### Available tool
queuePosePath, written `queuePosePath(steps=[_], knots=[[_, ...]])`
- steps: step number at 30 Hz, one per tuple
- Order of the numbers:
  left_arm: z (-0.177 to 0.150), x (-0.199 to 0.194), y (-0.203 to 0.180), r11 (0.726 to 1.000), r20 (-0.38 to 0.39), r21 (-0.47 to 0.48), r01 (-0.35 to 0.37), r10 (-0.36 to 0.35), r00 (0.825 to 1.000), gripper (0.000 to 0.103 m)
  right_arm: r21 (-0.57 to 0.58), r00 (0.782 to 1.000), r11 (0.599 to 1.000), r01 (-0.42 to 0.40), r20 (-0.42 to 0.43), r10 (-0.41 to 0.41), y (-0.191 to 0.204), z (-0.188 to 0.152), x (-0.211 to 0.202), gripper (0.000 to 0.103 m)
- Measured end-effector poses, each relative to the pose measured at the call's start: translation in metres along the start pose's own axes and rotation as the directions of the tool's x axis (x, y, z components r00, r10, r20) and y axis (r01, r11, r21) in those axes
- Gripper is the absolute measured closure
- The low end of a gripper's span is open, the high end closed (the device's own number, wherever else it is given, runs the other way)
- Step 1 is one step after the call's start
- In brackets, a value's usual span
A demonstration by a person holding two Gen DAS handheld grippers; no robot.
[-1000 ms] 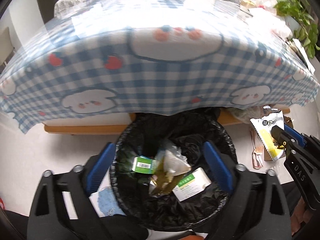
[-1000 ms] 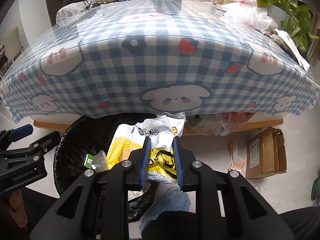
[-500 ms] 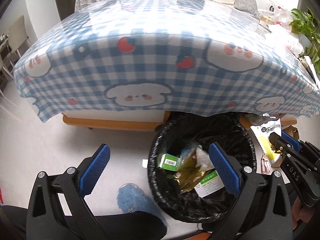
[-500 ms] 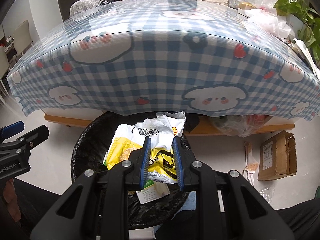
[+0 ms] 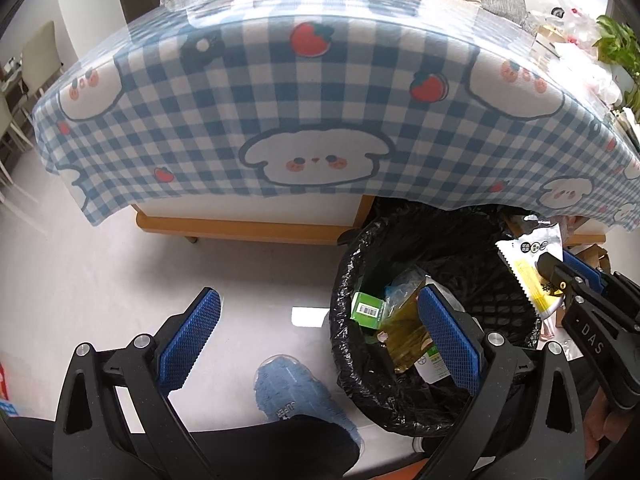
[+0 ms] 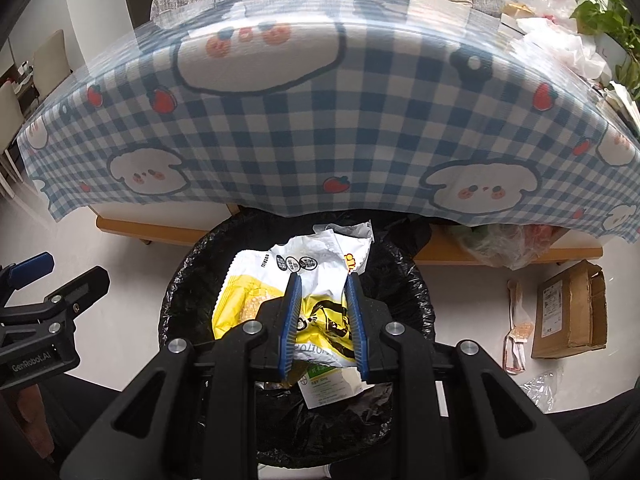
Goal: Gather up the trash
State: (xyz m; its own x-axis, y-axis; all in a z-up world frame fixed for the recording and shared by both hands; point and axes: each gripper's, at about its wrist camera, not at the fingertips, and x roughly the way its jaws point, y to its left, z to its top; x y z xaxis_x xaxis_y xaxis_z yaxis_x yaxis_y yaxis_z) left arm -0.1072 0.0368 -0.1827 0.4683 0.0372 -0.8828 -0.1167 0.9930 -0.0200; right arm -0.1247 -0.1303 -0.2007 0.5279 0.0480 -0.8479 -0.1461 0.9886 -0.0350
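Observation:
A black-lined trash bin [image 5: 352, 264] [image 6: 180, 292] stands on the floor at the table's front edge, with a green box [image 5: 368, 309], a yellowish bag and a white-green carton [image 6: 328, 386] inside. My right gripper [image 6: 320, 280] is shut on a crumpled yellow-and-white snack wrapper [image 6: 256, 280] and holds it over the bin's mouth; in the left wrist view the wrapper [image 5: 528, 272] hangs above the bin's right rim. My left gripper [image 5: 318, 310] is open and empty, its right finger over the bin, its left finger over bare floor.
A blue-checked tablecloth [image 6: 320, 120] overhangs the low wooden table behind the bin. A cardboard box [image 6: 568, 312], a wrapper [image 6: 516, 328] and a clear plastic scrap [image 6: 544, 388] lie on the floor to the right. A person's blue slipper [image 5: 296, 396] stands beside the bin.
Both grippers have shifted leftward along the table front. The bin has slid from under the left gripper to its right side, and now lies directly below the right gripper's wrapper.

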Motion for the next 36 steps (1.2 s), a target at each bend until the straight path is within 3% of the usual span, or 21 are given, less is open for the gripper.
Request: queuePosePath(steps=[4, 7, 9, 11, 13, 18, 29, 36], knots=[[-0.001, 0.004, 0.0, 1.0, -0.009, 0.002, -0.001, 0.001, 1.0, 0.006, -0.009, 1.0, 1.0, -0.004, -0.005, 0.004, 0.004, -0.001, 0.003, 0.08], [-0.001, 0.004, 0.0, 1.0, -0.009, 0.001, 0.0, 0.0, 1.0, 0.006, -0.008, 1.0, 1.0, -0.009, -0.005, 0.009, 0.003, 0.0, 0.002, 0.067], [0.0, 0.003, -0.001, 1.0, -0.006, 0.004, -0.003, 0.003, 1.0, 0.006, -0.002, 1.0, 1.0, -0.01, -0.002, 0.01, 0.002, 0.002, 0.0, 0.066], [0.002, 0.0, -0.004, 1.0, -0.001, 0.008, 0.002, -0.002, 1.0, 0.006, 0.004, 1.0, 1.0, -0.019, 0.0, 0.019, 0.0, 0.005, -0.005, 0.057], [0.006, -0.005, -0.006, 1.0, 0.008, 0.011, 0.009, -0.009, 1.0, 0.006, 0.013, 1.0, 1.0, -0.021, 0.02, 0.021, -0.004, 0.009, -0.013, 0.037], [0.019, -0.032, -0.015, 1.0, 0.052, 0.016, 0.017, -0.017, 0.998, 0.006, 0.022, 0.996, 1.0, 0.007, 0.088, -0.009, -0.019, 0.025, -0.045, 0.013], [0.033, -0.11, -0.03, 0.998, 0.177, 0.033, 0.046, -0.051, 0.983, 0.006, 0.051, 0.982, 0.998, 0.043, 0.184, -0.051, -0.046, 0.039, -0.111, 0.008], [0.031, -0.134, -0.039, 0.998, 0.227, 0.054, 0.044, -0.056, 0.972, 0.006, 0.047, 0.97, 0.997, 0.057, 0.233, -0.066, -0.049, 0.035, -0.139, 0.008]])
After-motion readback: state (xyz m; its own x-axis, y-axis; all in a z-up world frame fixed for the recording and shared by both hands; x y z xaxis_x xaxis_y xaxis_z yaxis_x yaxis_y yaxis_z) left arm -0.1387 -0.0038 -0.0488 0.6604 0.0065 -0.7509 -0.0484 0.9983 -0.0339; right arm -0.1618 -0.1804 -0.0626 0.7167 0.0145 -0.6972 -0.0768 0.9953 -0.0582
